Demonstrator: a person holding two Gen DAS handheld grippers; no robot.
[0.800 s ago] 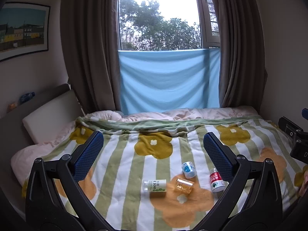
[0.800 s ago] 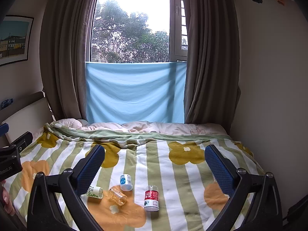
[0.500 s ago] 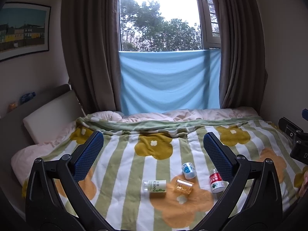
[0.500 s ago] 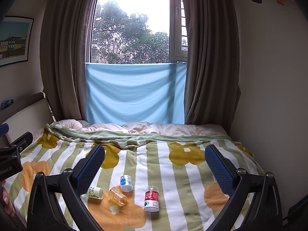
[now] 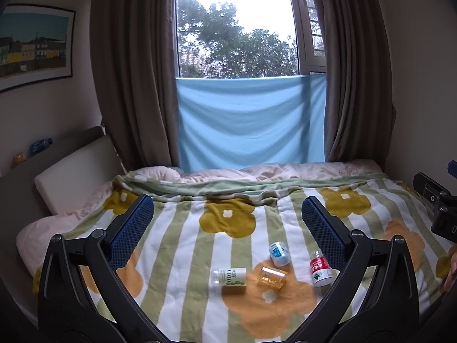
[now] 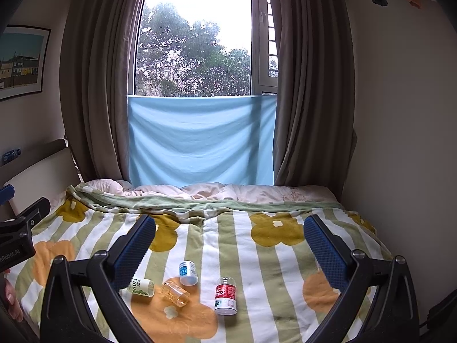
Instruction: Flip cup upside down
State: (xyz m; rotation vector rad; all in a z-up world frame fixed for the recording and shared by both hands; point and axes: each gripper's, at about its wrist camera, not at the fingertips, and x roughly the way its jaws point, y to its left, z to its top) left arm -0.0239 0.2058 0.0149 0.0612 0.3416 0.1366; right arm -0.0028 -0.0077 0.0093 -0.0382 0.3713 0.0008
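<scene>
Cup (image 5: pixel 271 276) on its side on the big orange flower of the blanket (image 5: pixel 182 245), close to the near edge of the bed and well away from the window end. Crowded spot too: green-label bottle (image 5: pixel 228 277) just beside it on the left, blue-label bottle (image 5: pixel 279 253) just behind, red-label bottle (image 5: pixel 320 268) a little off to the right. Long axis roughly along the near edge, a bit skewed as seen from the right camera (image 6: pixel 174 293). Can't really tell which end is the mouth. Left gripper (image 5: pixel 225 214) spread wide, holding nothing, hanging above the blanket with the cup ahead, lower down and slightly right of its centre line. Right gripper (image 6: pixel 230 228) same deal, wide and empty, cup ahead and off to its left. So basically parked between the two, pretty much a toss-up on reach, maybe a hair better lined up for the left. Probably best pinched across the narrow width, not end to end. Would watch for bumping the green-label and blue-label bottles on the way down, and for wobble on that soft blanket when setting it down rim first.
</scene>
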